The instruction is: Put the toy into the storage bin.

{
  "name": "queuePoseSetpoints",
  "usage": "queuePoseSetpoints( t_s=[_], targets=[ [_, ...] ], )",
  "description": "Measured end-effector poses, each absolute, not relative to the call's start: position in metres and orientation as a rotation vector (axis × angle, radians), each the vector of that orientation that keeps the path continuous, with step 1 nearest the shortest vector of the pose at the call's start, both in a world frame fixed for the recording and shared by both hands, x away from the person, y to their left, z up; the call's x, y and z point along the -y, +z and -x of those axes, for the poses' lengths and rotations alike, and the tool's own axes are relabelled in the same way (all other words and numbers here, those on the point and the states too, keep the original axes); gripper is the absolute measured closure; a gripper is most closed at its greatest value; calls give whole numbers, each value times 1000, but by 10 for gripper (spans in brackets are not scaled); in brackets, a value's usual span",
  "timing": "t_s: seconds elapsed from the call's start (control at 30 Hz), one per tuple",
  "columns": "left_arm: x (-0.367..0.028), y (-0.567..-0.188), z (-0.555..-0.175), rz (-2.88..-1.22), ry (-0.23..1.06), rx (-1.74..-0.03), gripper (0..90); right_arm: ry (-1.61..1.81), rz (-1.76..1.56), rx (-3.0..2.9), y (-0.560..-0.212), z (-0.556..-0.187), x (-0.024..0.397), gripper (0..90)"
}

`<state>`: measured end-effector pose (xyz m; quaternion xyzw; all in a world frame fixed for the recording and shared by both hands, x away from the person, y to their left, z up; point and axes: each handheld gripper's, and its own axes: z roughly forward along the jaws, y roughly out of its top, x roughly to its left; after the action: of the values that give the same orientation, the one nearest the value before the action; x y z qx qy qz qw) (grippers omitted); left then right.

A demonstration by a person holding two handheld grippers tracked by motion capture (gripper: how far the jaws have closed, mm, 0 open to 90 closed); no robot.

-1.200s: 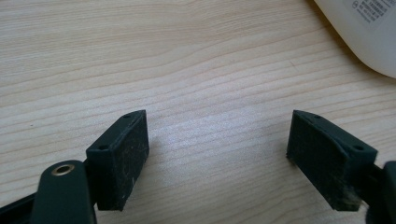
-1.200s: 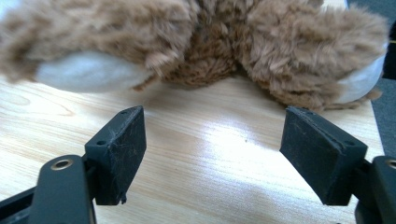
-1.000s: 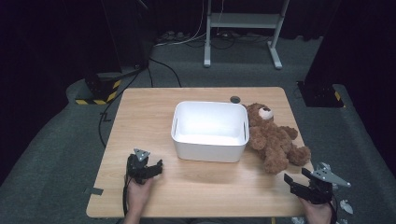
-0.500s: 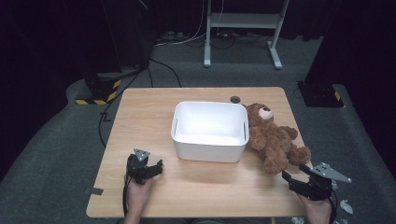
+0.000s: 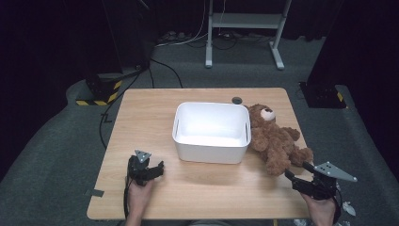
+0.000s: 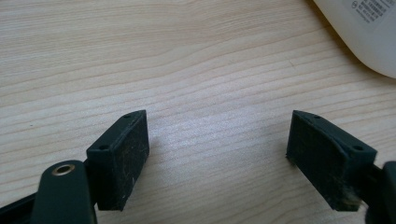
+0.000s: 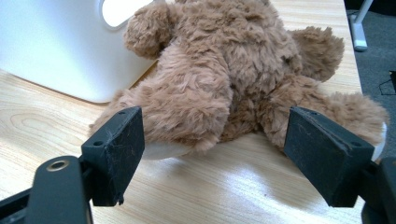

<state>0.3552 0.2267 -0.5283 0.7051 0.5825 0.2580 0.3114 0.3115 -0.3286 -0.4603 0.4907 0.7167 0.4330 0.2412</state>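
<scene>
Table [image 5: 141,117] of pale wood, on which a white bin [image 5: 211,132] is set at the middle. Brown teddy bear [image 5: 275,139] is laid on its back just right of the bin, its head touching the bin wall. Right gripper [image 5: 297,175] is held at the table's near right corner, jaws spread wide and empty, aimed at the bear's legs [image 7: 196,100]. Left gripper [image 5: 151,170] is held over bare wood near the front left, jaws likewise wide apart, nothing gripped; the bin's corner [image 6: 364,32] is seen beyond it.
</scene>
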Motion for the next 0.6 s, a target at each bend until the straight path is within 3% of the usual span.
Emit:
queuePoseSetpoints(
  t_s=[0.6],
  targets=[
    [-227,-528,-355,-1861,680,-1537,209,1205,-1325,-1960,-443,-333,325,199]
  ],
)
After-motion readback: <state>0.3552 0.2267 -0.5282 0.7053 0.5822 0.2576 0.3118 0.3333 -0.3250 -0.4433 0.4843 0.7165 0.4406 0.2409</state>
